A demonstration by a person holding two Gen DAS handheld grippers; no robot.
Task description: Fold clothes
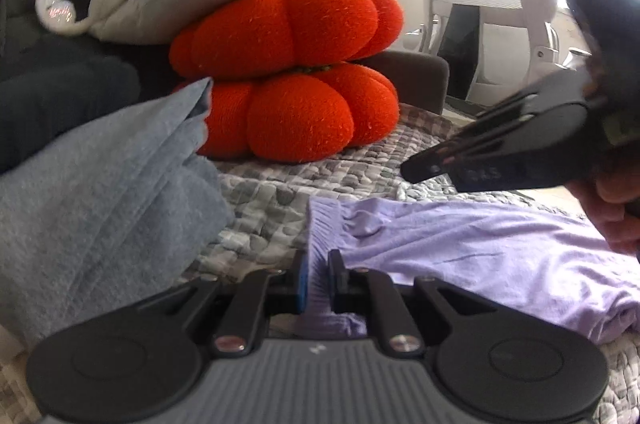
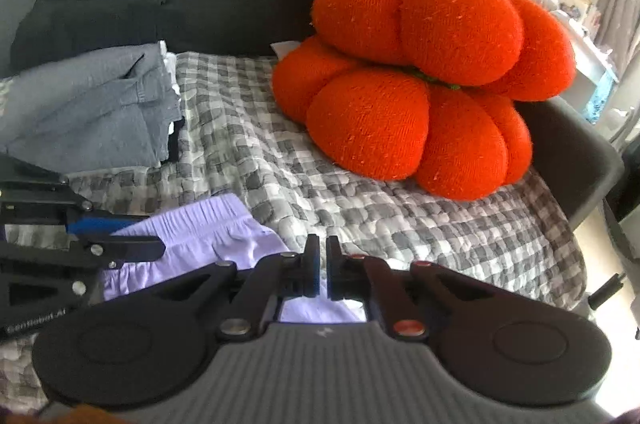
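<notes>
**Lilac garment pinched at its waistband on the checked quilt**

The lilac garment (image 1: 480, 248) lies on the grey checked quilt (image 2: 400, 224), its ribbed elastic edge toward the left; the left gripper (image 1: 318, 284) has its fingers closed on that edge (fabric fills the narrow gap between the pads); the right gripper (image 2: 323, 272) sits with fingers nearly together over the garment's far edge, and whether cloth is caught between them cannot be told; a folded blue-grey garment (image 2: 92, 111) rests to the left, well apart; two stacked orange cushions (image 2: 420, 71) stand behind.
</notes>
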